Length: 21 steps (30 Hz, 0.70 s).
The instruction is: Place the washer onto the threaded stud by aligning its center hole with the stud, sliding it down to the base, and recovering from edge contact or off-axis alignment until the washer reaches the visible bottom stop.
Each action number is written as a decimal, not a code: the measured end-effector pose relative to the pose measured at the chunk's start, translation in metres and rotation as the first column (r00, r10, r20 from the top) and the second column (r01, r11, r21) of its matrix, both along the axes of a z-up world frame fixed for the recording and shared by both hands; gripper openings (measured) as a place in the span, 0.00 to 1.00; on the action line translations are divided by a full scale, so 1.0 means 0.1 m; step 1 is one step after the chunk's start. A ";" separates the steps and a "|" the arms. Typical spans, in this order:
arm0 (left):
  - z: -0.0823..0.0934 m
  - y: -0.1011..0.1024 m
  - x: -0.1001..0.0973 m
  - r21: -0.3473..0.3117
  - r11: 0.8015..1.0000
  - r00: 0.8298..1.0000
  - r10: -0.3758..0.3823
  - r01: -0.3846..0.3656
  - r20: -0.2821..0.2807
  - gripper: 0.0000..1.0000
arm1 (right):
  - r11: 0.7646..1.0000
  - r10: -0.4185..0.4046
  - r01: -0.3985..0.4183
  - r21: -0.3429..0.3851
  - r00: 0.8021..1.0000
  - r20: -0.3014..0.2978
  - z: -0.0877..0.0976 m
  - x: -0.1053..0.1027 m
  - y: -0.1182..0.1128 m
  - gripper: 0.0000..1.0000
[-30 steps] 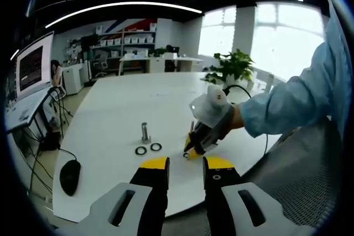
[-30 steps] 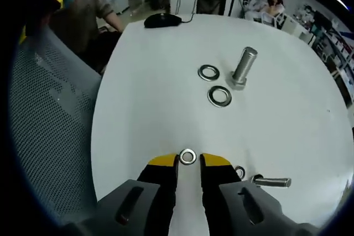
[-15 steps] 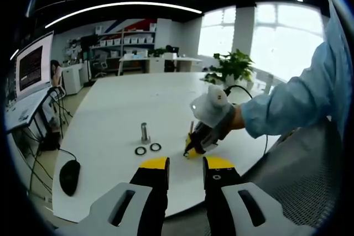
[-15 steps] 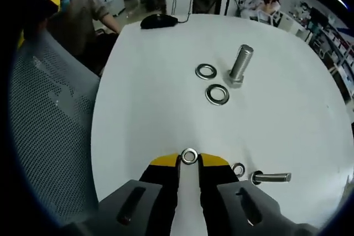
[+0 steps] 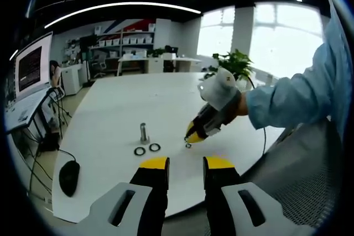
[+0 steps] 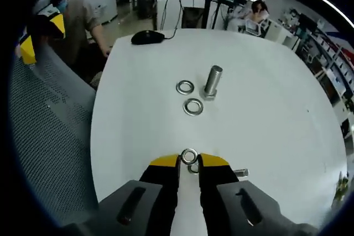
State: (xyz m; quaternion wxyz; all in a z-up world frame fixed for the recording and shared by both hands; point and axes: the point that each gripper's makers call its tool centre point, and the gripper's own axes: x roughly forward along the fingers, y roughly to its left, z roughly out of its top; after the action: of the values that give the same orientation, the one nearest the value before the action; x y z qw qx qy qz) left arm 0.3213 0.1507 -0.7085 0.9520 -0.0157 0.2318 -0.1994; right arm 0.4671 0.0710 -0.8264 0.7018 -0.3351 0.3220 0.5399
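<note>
Right gripper [image 6: 189,160] was closed on the washer [image 6: 189,156], pinched by its rim, hole exposed, above the table [image 6: 144,125], well short of the upright stud [image 6: 213,80]. Left gripper [image 5: 185,164] hung apart, jaws parted, holding nothing.

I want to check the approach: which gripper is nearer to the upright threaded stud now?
Probably the right gripper: it hangs just beside the stud, shut on a washer. The left gripper sits back near the table edge.
</note>
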 end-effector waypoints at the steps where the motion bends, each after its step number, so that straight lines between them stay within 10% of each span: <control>1: 0.00 0.00 0.00 0.000 1.000 1.000 0.000 0.000 0.000 0.22 | 1.000 -0.009 0.009 0.004 1.000 0.009 0.02 0.04 -0.02 0.14; 21: 0.00 -0.01 0.00 0.001 1.000 1.000 -0.004 0.004 0.003 0.22 | 0.990 -0.139 0.138 0.016 0.983 0.122 0.23 0.45 -0.34 0.14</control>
State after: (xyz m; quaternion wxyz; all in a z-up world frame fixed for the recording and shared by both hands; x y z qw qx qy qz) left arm 0.3210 0.1500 -0.7084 0.9519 -0.0147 0.2306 -0.2014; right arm 0.5121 0.0367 -0.8034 0.7574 -0.3419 0.2985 0.4695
